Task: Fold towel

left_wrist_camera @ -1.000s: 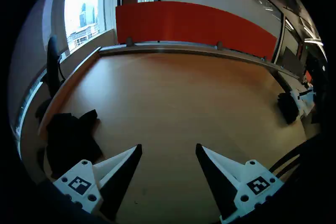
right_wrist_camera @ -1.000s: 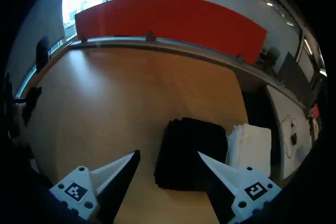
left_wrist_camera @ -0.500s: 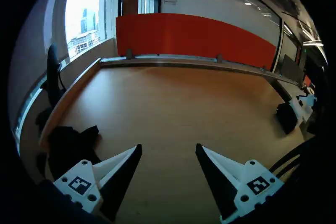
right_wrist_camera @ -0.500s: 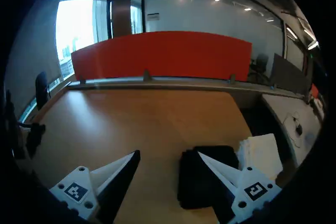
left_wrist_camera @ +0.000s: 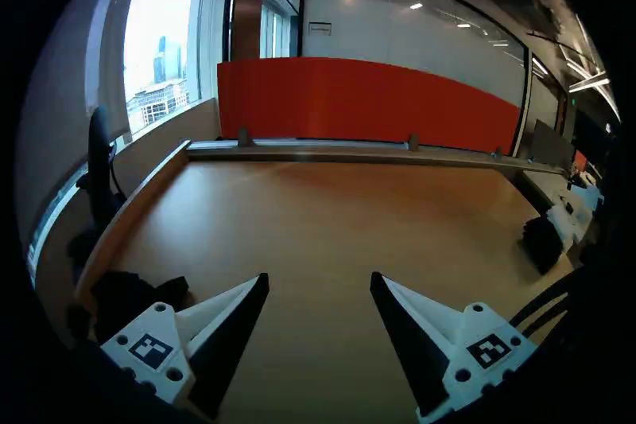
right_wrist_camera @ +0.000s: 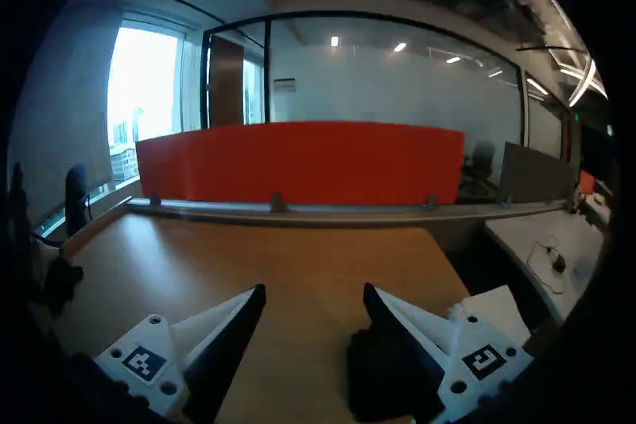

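In the left gripper view my left gripper (left_wrist_camera: 318, 285) stands open above the wooden table (left_wrist_camera: 334, 217), nothing between its fingers. A crumpled dark towel (left_wrist_camera: 127, 297) lies at the table's left edge, just beyond the left finger. At the far right edge sit a folded dark towel (left_wrist_camera: 543, 243) and a white one (left_wrist_camera: 566, 221). In the right gripper view my right gripper (right_wrist_camera: 312, 297) is open and tilted up toward the room. A folded dark towel (right_wrist_camera: 385, 364) lies low beside its right finger, with a folded white towel (right_wrist_camera: 501, 306) to the right of it.
A red partition (right_wrist_camera: 298, 161) runs along the table's far edge, glass walls behind it. A dark office chair (left_wrist_camera: 99, 161) stands left by the window. A neighbouring white desk (right_wrist_camera: 548, 245) with a cable on it sits to the right.
Both grippers have tilted upward, so the table and towels slid lower in each view and more of the room shows. Both stay open.
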